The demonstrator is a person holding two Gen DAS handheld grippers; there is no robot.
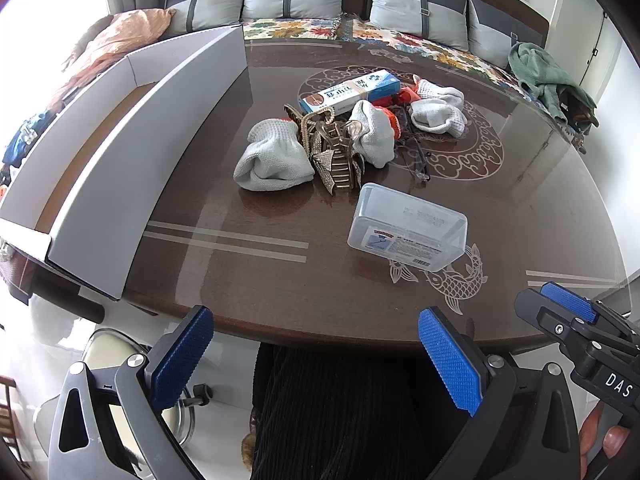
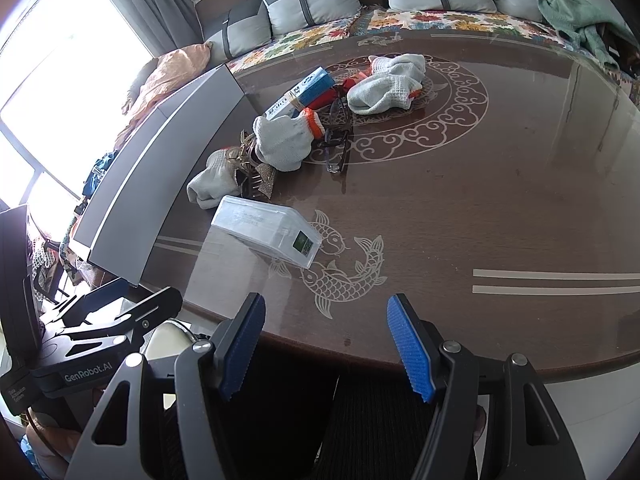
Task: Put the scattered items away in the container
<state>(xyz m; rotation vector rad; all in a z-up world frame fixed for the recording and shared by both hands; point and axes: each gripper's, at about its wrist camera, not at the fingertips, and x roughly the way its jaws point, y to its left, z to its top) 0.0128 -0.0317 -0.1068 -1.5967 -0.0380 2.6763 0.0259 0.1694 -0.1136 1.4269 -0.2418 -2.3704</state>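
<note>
My left gripper (image 1: 316, 356) and right gripper (image 2: 326, 344) hover wide apart, holding nothing. White container (image 1: 108, 184), at ten o'clock, looks empty; gloves (image 1: 276, 156), hair claws (image 1: 332, 156), toothpaste box (image 1: 352, 90), clear case (image 1: 408, 226) remain at twelve.

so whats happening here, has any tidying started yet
Not yet. A person holds the left gripper and the right gripper open at the near edge of the table, gripping nothing. The gloves, hair clips, glasses, blue carton and clear plastic box all lie on the table. The white container stands at the left, seemingly empty.
</note>
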